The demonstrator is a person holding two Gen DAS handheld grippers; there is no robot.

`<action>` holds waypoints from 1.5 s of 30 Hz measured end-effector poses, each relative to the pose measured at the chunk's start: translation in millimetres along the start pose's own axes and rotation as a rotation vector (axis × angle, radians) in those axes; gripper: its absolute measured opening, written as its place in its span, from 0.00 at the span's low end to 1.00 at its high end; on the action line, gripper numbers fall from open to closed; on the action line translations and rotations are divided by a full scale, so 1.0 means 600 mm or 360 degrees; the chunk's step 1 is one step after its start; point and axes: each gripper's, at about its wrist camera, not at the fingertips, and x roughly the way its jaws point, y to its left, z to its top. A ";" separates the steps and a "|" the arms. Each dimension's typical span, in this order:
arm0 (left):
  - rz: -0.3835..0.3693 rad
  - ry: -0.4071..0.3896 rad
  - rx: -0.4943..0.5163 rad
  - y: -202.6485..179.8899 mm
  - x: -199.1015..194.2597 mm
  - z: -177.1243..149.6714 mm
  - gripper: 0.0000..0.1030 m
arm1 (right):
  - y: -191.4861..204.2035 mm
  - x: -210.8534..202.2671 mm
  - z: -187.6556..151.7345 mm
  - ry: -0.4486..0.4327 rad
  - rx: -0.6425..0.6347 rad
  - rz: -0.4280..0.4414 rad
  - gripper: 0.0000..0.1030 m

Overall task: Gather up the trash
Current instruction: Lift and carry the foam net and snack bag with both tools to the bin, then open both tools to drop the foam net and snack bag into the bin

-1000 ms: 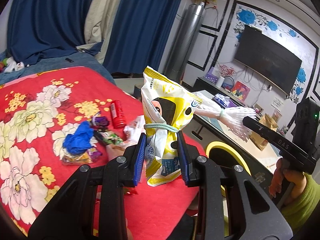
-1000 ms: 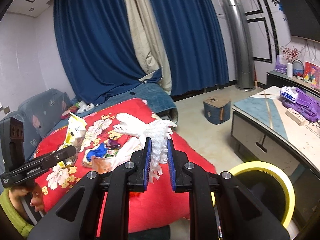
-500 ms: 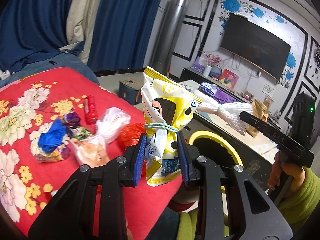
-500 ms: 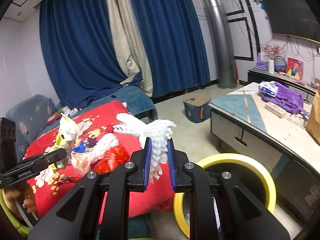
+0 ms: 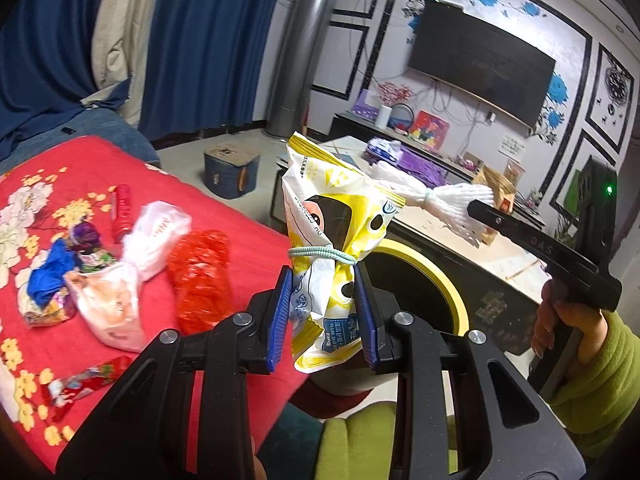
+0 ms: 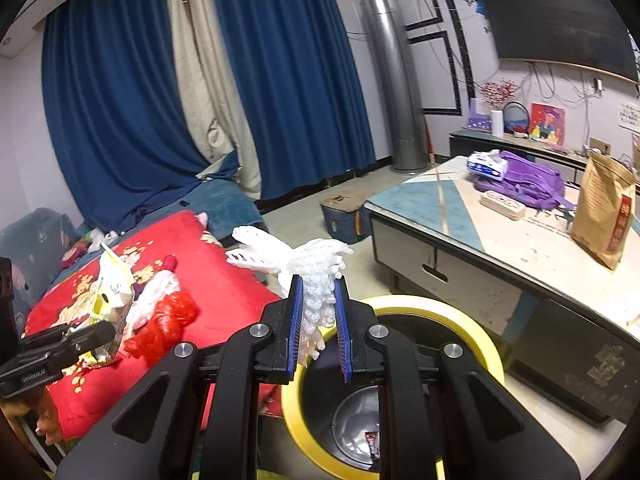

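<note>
Left gripper (image 5: pixel 324 320) jaws pinch the light, crinkly yellow tied snack bag (image 5: pixel 334 248) below its band, right gripper (image 6: pixel 319 330) jaws clamp soft white foam netting (image 6: pixel 316 280), both featherweight.

It is a living room in a home. Beyond the fingers hang blue curtains (image 6: pixel 120 120), and a wall television (image 5: pixel 480 64) is up to the right. A red floral blanket (image 5: pixel 80 184) lies left of them, a low table (image 6: pixel 500 232) to the right.
</note>
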 end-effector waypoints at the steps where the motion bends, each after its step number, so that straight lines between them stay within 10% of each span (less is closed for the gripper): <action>1: -0.0012 0.0013 0.0010 -0.005 0.005 -0.002 0.23 | -0.007 -0.001 -0.003 0.0002 0.0010 -0.0020 0.15; 45: -0.0231 0.0497 0.0299 -0.134 0.243 -0.058 0.23 | -0.148 0.044 -0.068 0.0303 0.0247 -0.0355 0.17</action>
